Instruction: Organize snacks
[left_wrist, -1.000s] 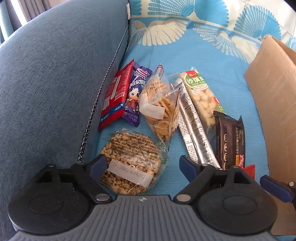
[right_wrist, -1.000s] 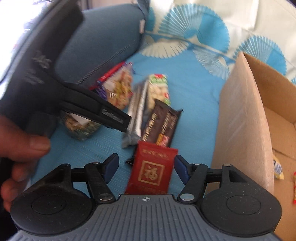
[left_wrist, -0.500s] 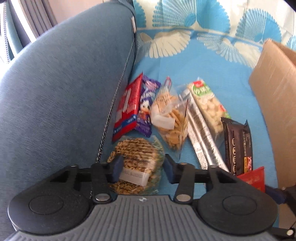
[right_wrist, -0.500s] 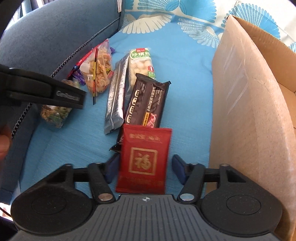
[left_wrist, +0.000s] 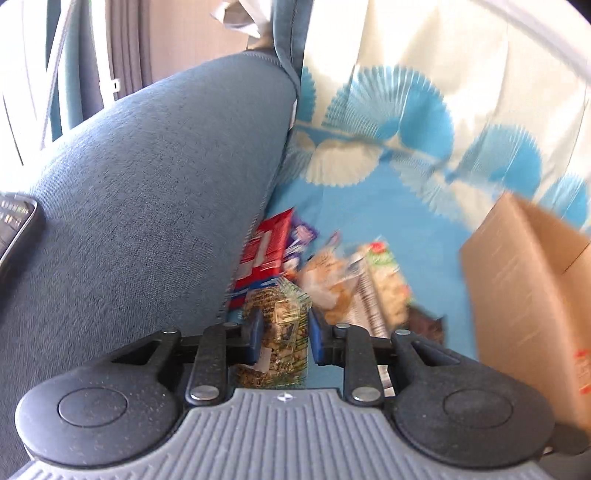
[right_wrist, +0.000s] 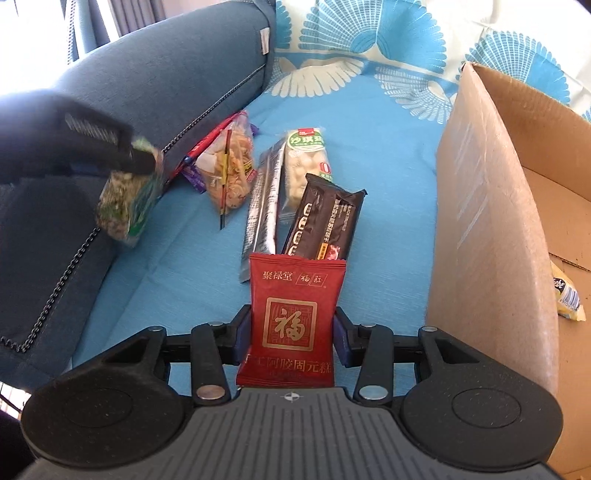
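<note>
Currently, a clear bag of puffed grain (left_wrist: 281, 332) is clamped between the fingers of the left hand-held gripper (left_wrist: 283, 339) and is held off the blue cover (right_wrist: 369, 147), beside the sofa arm (left_wrist: 147, 221). A red packet (right_wrist: 293, 325) is pinched upright in the right hand-held gripper (right_wrist: 293, 338), close to the cardboard box (right_wrist: 487, 240). On the cover, a brown bar (right_wrist: 325, 225), a silver packet (right_wrist: 264, 206), a green-topped packet (right_wrist: 306, 162) and a bag of crackers (right_wrist: 231, 173) are laid side by side. Inside the box, a yellow wrapper (right_wrist: 567, 295) is partly seen.
</note>
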